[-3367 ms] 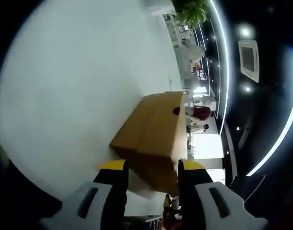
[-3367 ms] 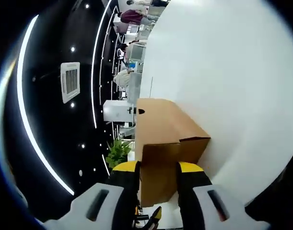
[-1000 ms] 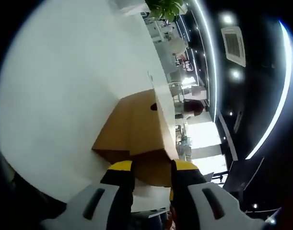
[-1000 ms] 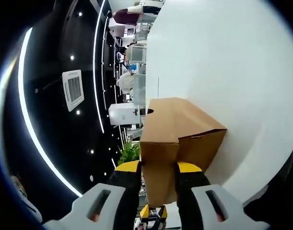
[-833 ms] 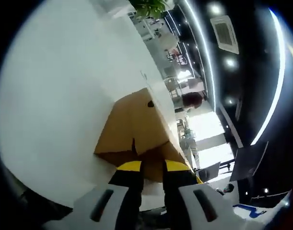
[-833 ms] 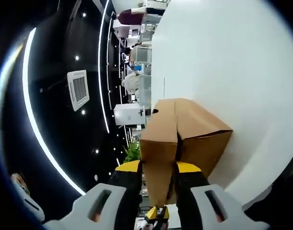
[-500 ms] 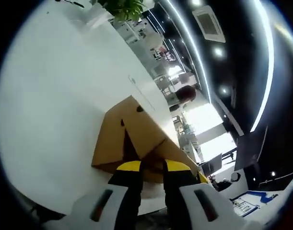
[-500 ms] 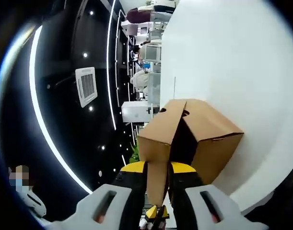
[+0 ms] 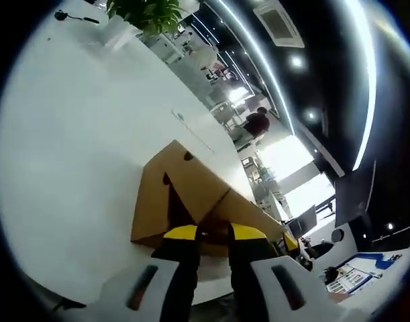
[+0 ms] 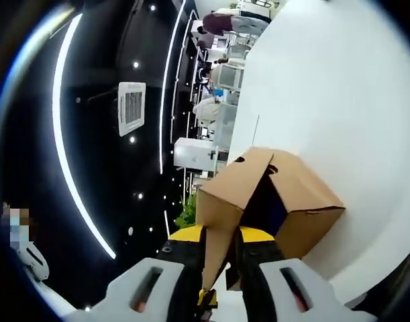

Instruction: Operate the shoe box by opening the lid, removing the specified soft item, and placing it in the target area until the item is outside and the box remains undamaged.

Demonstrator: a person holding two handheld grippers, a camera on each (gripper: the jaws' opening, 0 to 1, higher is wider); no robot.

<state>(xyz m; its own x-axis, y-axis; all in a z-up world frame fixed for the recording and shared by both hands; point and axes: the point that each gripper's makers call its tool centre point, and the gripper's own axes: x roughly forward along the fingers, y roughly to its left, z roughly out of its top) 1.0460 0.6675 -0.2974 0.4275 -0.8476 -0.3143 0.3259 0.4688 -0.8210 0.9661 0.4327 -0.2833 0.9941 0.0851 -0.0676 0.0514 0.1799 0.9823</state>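
Observation:
A brown cardboard shoe box (image 9: 151, 201) lies on the white table (image 9: 70, 134). Its lid (image 9: 248, 215) is tilted up off the body, leaving a dark wedge-shaped gap. My left gripper (image 9: 215, 235) is shut on one end flap of the lid. In the right gripper view the box (image 10: 305, 194) has its lid (image 10: 231, 188) raised the same way. My right gripper (image 10: 220, 238) is shut on the opposite end flap. The inside is dark and I cannot make out what it holds.
The white table (image 10: 345, 100) stretches wide around the box. A potted plant (image 9: 147, 13) stands at its far end. Desks, monitors and a person (image 9: 258, 122) fill the room behind, under a dark ceiling with light strips.
Both grippers have closed from open onto the lid's end flaps. The lid has since lifted off the box body, opening a dark gap. Both cameras have tilted upward.

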